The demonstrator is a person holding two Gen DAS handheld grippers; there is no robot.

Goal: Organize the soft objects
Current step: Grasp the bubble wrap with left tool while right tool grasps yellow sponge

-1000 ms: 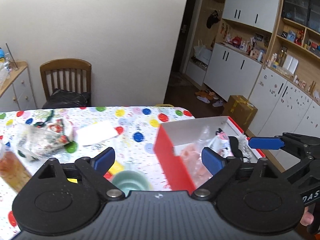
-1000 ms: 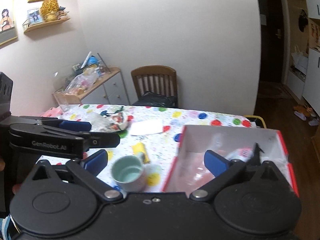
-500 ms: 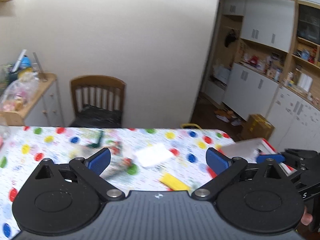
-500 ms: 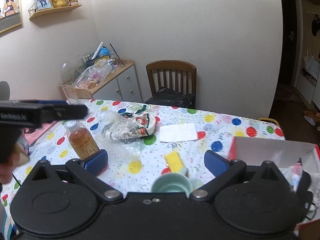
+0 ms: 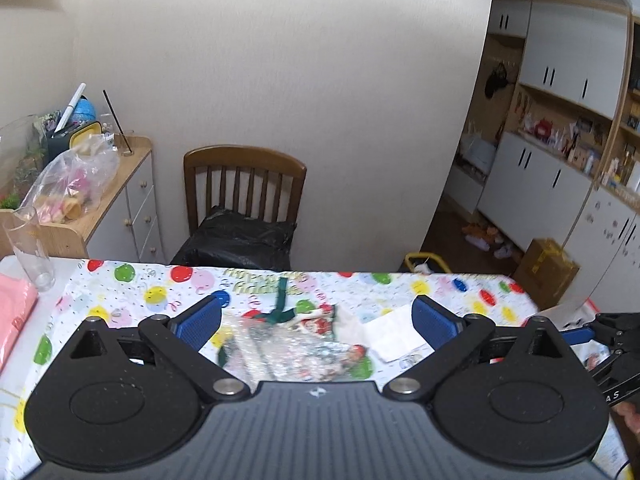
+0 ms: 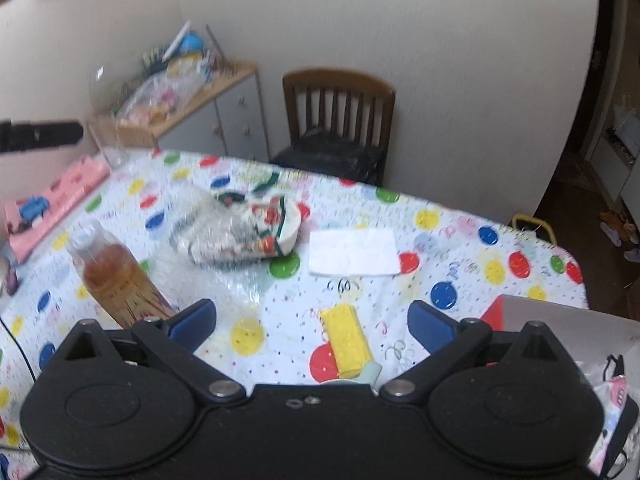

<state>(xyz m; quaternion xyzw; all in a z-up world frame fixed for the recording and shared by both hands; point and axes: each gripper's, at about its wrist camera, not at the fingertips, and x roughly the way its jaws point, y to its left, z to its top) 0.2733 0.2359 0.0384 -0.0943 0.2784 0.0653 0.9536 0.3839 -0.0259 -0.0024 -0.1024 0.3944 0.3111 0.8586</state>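
Note:
A soft bundle with a Christmas print, wrapped in clear bubble film, lies mid-table on the balloon-print cloth. My left gripper hovers short of it, open, with nothing between its fingers. My right gripper is open too and holds nothing, above a yellow sponge beside a pale green mug rim. A white folded napkin lies right of the bundle. The red box with a white inside sits at the table's right end, with soft items in it.
A bottle of brown liquid stands front left of the bundle. A pink cloth and a tall glass are at the far left. A wooden chair with a black bag stands behind the table, and a cluttered sideboard to its left.
Both grippers have swung left, away from the red box, which now sits at the right edge of both views. The bundle has come between the left fingers' sightline. The left jaws stand slightly wider.

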